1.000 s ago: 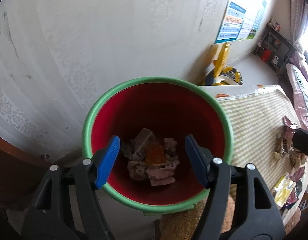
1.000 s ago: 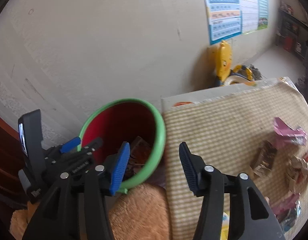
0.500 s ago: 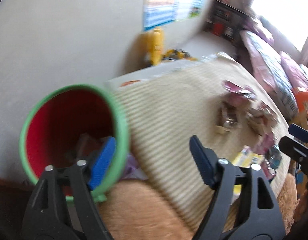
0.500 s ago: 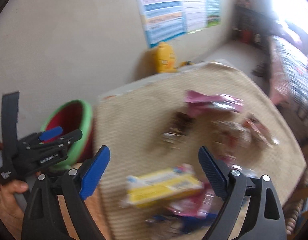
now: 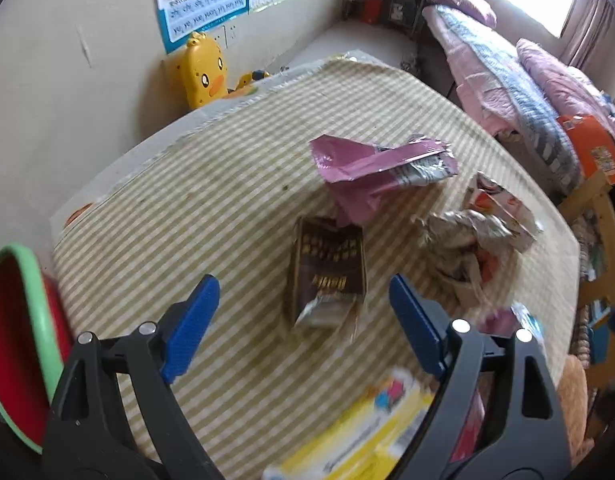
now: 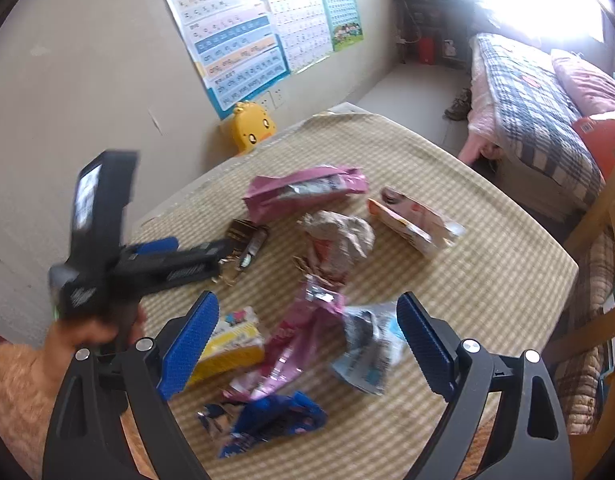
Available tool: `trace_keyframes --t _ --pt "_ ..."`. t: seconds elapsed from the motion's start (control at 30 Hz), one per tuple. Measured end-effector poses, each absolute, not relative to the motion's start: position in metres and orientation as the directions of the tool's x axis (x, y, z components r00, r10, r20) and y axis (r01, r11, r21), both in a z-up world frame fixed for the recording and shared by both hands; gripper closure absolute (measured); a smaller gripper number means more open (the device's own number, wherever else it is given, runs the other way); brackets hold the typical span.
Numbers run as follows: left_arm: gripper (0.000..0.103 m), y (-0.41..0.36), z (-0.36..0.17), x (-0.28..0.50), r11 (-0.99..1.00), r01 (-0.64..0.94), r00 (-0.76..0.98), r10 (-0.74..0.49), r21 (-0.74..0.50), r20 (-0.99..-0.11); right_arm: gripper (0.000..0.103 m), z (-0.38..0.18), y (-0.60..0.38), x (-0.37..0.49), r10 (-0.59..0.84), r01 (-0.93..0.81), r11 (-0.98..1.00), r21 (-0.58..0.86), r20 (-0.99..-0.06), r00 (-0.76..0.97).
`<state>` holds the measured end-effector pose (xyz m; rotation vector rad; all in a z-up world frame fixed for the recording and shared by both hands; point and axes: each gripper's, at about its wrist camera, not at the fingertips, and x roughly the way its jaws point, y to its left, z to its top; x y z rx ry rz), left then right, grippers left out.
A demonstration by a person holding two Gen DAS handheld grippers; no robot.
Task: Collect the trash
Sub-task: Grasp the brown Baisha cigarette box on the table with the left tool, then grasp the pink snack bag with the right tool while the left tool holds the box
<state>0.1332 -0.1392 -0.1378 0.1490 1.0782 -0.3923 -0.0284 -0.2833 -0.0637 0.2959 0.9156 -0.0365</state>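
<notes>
Left gripper [image 5: 303,312] is hovering over the brown wrapper [image 5: 326,270], jaws opening, nothing clamped. Right gripper [image 6: 307,334] is sitting wide apart above the pink wrapper [image 6: 295,344], empty.

We see woven striped tablecloth [image 5: 227,200], matt; glossy foil pink wrapper [image 5: 371,164]; crumpled paper [image 6: 339,236]; smooth plastic bucket [image 5: 31,320].
</notes>
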Motion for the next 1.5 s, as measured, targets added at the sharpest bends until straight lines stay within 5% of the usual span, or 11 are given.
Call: trace_keyframes --t 0.1,0.27,0.4,0.6,0.9,1.0,1.1,1.33,1.5 --pt "0.022 -0.152 -0.152 0.148 0.925 0.377 0.378 -0.203 -0.05 -0.903 0.016 -0.069 -0.298 -0.035 0.112 0.191 0.94 0.282 -0.786 0.608" --pt "0.054 -0.155 -0.175 0.158 0.934 0.353 0.316 -0.174 -0.055 -0.932 0.016 -0.069 -0.308 -0.031 0.126 0.216 0.924 0.317 -0.783 0.609" --pt "0.056 -0.149 -0.169 0.148 0.931 0.358 0.311 -0.194 -0.075 -0.931 0.016 -0.062 -0.306 -0.007 0.111 0.167 0.95 0.265 -0.784 0.611" --pt "0.055 -0.109 -0.134 0.116 0.938 0.323 0.345 -0.24 -0.125 -0.907 0.015 -0.059 -0.281 0.083 0.0 -0.08 0.995 -0.056 -0.817 0.576" --pt "0.055 -0.056 -0.086 0.072 0.948 0.273 0.424 -0.274 -0.166 -0.863 0.015 -0.134 -0.223 0.181 -0.181 -0.44 0.826 -0.351 -0.906 0.382" --pt "0.055 -0.048 -0.083 0.068 0.952 0.263 0.439 -0.262 -0.155 -0.859 0.018 -0.153 -0.217 0.194 -0.21 -0.482 0.803 -0.352 -0.922 0.325" --pt "0.055 -0.042 -0.084 0.066 0.955 0.247 0.439 -0.259 -0.161 -0.861 0.047 -0.161 -0.214 0.199 -0.237 -0.484 0.797 -0.362 -0.924 0.301" --pt "0.055 -0.03 -0.084 0.068 0.963 0.222 0.465 -0.241 -0.152 -0.852 0.057 -0.12 -0.219 0.187 -0.114 -0.371 0.893 -0.255 -0.925 0.362" --pt "0.055 -0.022 -0.072 0.068 0.97 0.202 0.51 -0.224 -0.138 -0.831 0.061 -0.061 -0.236 0.158 0.095 -0.202 0.979 0.001 -0.884 0.458"
